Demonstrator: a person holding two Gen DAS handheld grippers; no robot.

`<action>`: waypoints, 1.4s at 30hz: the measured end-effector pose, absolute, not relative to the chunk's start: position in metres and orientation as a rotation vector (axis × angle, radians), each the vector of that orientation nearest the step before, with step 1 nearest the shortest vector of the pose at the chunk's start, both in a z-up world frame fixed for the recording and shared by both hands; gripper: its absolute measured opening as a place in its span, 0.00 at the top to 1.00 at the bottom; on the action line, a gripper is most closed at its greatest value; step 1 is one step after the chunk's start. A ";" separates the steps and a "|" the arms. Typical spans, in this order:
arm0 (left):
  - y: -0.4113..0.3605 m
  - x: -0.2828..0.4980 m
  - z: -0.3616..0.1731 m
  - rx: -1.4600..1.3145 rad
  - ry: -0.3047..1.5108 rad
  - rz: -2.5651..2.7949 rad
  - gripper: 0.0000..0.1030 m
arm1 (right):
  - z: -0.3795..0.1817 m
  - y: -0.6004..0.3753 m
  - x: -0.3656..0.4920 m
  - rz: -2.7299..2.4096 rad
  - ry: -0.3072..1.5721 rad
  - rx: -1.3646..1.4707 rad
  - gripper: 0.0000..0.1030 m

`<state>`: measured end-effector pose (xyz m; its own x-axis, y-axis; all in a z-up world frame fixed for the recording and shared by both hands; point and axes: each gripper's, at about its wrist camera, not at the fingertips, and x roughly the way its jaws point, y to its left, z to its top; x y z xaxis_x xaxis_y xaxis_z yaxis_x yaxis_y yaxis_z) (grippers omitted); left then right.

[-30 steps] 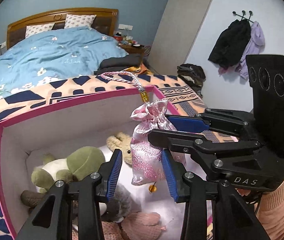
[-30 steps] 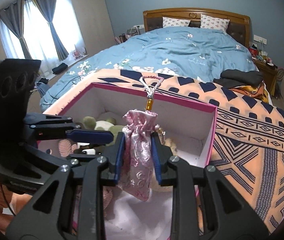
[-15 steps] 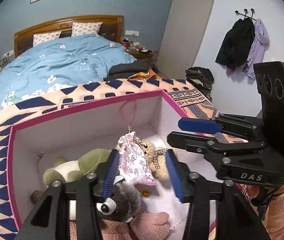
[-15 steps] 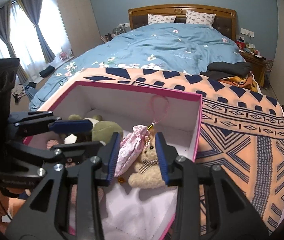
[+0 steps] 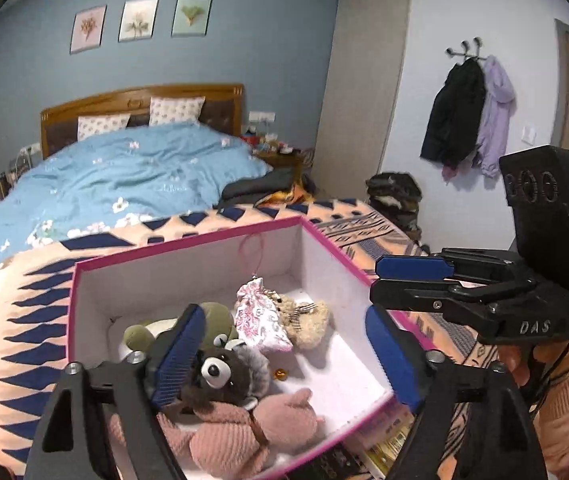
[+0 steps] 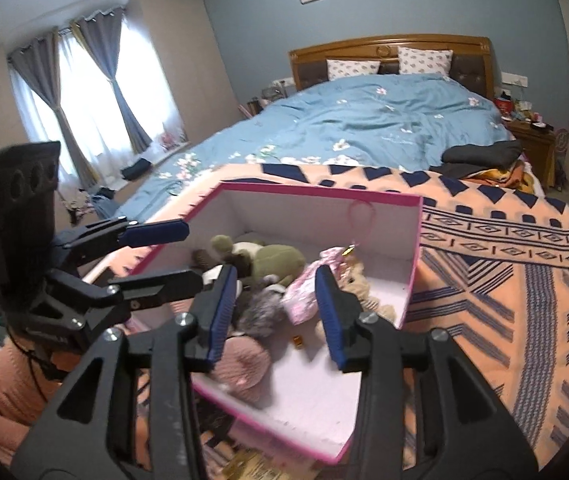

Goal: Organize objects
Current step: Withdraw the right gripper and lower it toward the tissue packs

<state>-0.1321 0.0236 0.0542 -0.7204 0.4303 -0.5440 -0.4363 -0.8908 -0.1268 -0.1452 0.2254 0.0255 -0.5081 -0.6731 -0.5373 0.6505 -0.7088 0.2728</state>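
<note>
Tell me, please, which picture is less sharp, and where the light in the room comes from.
Right wrist view: the near rim of the pink box is smeared by motion; the window is overexposed, giving the daylight. Left wrist view: sharper, evenly lit, no window; fisheye bends the walls in both.

Bed (image 6: 384,128), wooden headboard, two patterned pillows (image 6: 424,58), blue floral duvet (image 5: 136,176). Foot end covered by an orange blanket (image 6: 524,264) with navy geometric pattern; on it rests a pink-rimmed box (image 5: 324,240). Dark folded clothes (image 6: 480,154) lie beside the duvet.
</note>
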 end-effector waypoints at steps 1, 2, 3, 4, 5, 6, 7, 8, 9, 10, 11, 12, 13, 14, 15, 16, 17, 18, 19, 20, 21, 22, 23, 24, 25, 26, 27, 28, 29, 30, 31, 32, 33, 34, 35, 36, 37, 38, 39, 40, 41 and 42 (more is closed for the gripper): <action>0.023 -0.124 0.055 -0.789 0.021 2.550 0.18 | 0.027 0.227 -0.139 -2.212 -0.050 0.801 0.58; 0.022 -0.116 0.057 -0.771 0.026 2.552 0.18 | 0.028 0.230 -0.130 -2.209 -0.049 0.790 0.57; 0.020 -0.105 0.058 -0.742 0.021 2.545 0.18 | 0.029 0.232 -0.123 -2.202 -0.049 0.781 0.57; 0.019 -0.098 0.059 -0.731 0.014 2.544 0.18 | 0.030 0.234 -0.116 -2.197 -0.050 0.774 0.57; 0.018 -0.090 0.059 -0.716 0.007 2.540 0.18 | 0.030 0.238 -0.107 -2.187 -0.049 0.763 0.57; 0.016 -0.081 0.059 -0.695 -0.003 2.521 0.18 | 0.030 0.241 -0.101 -2.179 -0.048 0.756 0.57; 0.016 -0.075 0.059 -0.686 -0.009 2.510 0.18 | 0.029 0.244 -0.091 -2.175 -0.046 0.750 0.56; 0.016 -0.068 0.057 -0.684 -0.013 2.504 0.18 | 0.027 0.247 -0.086 -2.170 -0.045 0.748 0.55; 0.017 -0.061 0.055 -0.682 -0.018 2.492 0.18 | 0.025 0.250 -0.079 -2.163 -0.046 0.747 0.54; 0.018 -0.054 0.052 -0.680 -0.028 2.470 0.18 | 0.021 0.253 -0.073 -2.159 -0.049 0.750 0.53; 0.020 -0.048 0.046 -0.688 -0.028 2.452 0.18 | 0.016 0.256 -0.066 -2.163 -0.050 0.760 0.53; 0.023 -0.043 0.041 -0.697 -0.010 2.450 0.18 | 0.010 0.258 -0.061 -2.164 -0.049 0.775 0.52; 0.025 -0.039 0.036 -0.706 0.000 2.445 0.18 | 0.004 0.260 -0.057 -2.164 -0.055 0.790 0.52; 0.028 -0.035 0.028 -0.725 0.005 2.435 0.18 | -0.005 0.262 -0.052 -2.166 -0.056 0.818 0.52; 0.031 -0.032 0.020 -0.746 0.010 2.433 0.18 | -0.013 0.262 -0.050 -2.166 -0.048 0.843 0.52; 0.034 -0.030 0.014 -0.766 0.015 2.428 0.18 | -0.020 0.264 -0.048 -2.169 -0.047 0.867 0.52; 0.036 -0.029 0.006 -0.791 0.016 2.417 0.18 | -0.025 0.265 -0.047 -2.170 -0.057 0.886 0.52; 0.039 -0.029 -0.003 -0.825 0.009 2.411 0.18 | -0.031 0.268 -0.047 -2.164 -0.072 0.904 0.52; 0.041 -0.029 -0.008 -0.849 0.008 2.415 0.18 | -0.036 0.270 -0.047 -2.161 -0.092 0.919 0.52; 0.042 -0.030 -0.014 -0.873 0.006 2.417 0.18 | -0.040 0.272 -0.046 -2.168 -0.099 0.928 0.52; 0.043 -0.030 -0.019 -0.890 -0.001 2.414 0.18 | -0.044 0.272 -0.044 -2.176 -0.098 0.937 0.52; 0.044 -0.028 -0.022 -0.900 -0.007 2.413 0.18 | -0.047 0.272 -0.042 -2.181 -0.095 0.943 0.52; 0.045 -0.028 -0.026 -0.911 -0.010 2.413 0.18 | -0.050 0.272 -0.041 -2.187 -0.095 0.948 0.52; 0.047 -0.027 -0.030 -0.927 -0.007 2.409 0.18 | -0.053 0.273 -0.041 -2.195 -0.097 0.956 0.52; 0.048 -0.026 -0.032 -0.936 -0.007 2.407 0.18 | -0.057 0.274 -0.040 -2.199 -0.107 0.968 0.52; 0.050 -0.026 -0.035 -0.946 -0.006 2.404 0.18 | -0.060 0.275 -0.040 -2.197 -0.118 0.978 0.52; 0.052 -0.026 -0.038 -0.959 -0.001 2.400 0.18 | -0.064 0.276 -0.041 -2.197 -0.132 0.992 0.52; 0.054 -0.027 -0.041 -0.972 0.002 2.397 0.18 | -0.067 0.278 -0.041 -2.201 -0.137 1.005 0.52; 0.056 -0.027 -0.043 -0.986 0.002 2.395 0.18 | -0.071 0.279 -0.041 -2.207 -0.140 1.022 0.52; 0.058 -0.028 -0.046 -0.997 0.004 2.393 0.18 | -0.073 0.280 -0.041 -2.210 -0.145 1.032 0.52; 0.059 -0.028 -0.047 -1.002 0.007 2.392 0.18 | -0.076 0.281 -0.041 -2.212 -0.154 1.043 0.52; 0.061 -0.028 -0.049 -1.008 0.007 2.388 0.18 | -0.078 0.283 -0.041 -2.212 -0.167 1.054 0.52; 0.063 -0.028 -0.051 -1.018 0.006 2.380 0.18 | -0.081 0.284 -0.041 -2.211 -0.177 1.062 0.52; 0.064 -0.029 -0.052 -1.024 0.006 2.376 0.18 | -0.083 0.284 -0.041 -2.212 -0.181 1.068 0.52; 0.065 -0.029 -0.053 -1.031 0.004 2.367 0.19 | -0.085 0.285 -0.041 -2.213 -0.186 1.078 0.52; 0.068 -0.030 -0.056 -1.045 -0.001 2.355 0.20 | -0.087 0.285 -0.042 -2.214 -0.190 1.087 0.52; 0.069 -0.031 -0.057 -1.052 -0.003 2.348 0.20 | -0.090 0.286 -0.042 -2.213 -0.194 1.096 0.52; 0.070 -0.031 -0.058 -1.061 -0.005 2.340 0.22 | -0.092 0.286 -0.043 -2.209 -0.196 1.104 0.52; 0.072 -0.033 -0.061 -1.075 -0.007 2.330 0.25 | -0.094 0.285 -0.044 -2.206 -0.199 1.110 0.52; 0.073 -0.034 -0.063 -1.084 -0.010 2.321 0.27 | -0.096 0.285 -0.045 -2.203 -0.200 1.119 0.52; 0.074 -0.035 -0.065 -1.095 -0.017 2.311 0.28 | -0.098 0.284 -0.046 -2.202 -0.199 1.126 0.52; 0.075 -0.036 -0.067 -1.107 -0.026 2.302 0.30 | -0.099 0.284 -0.047 -2.201 -0.201 1.129 0.52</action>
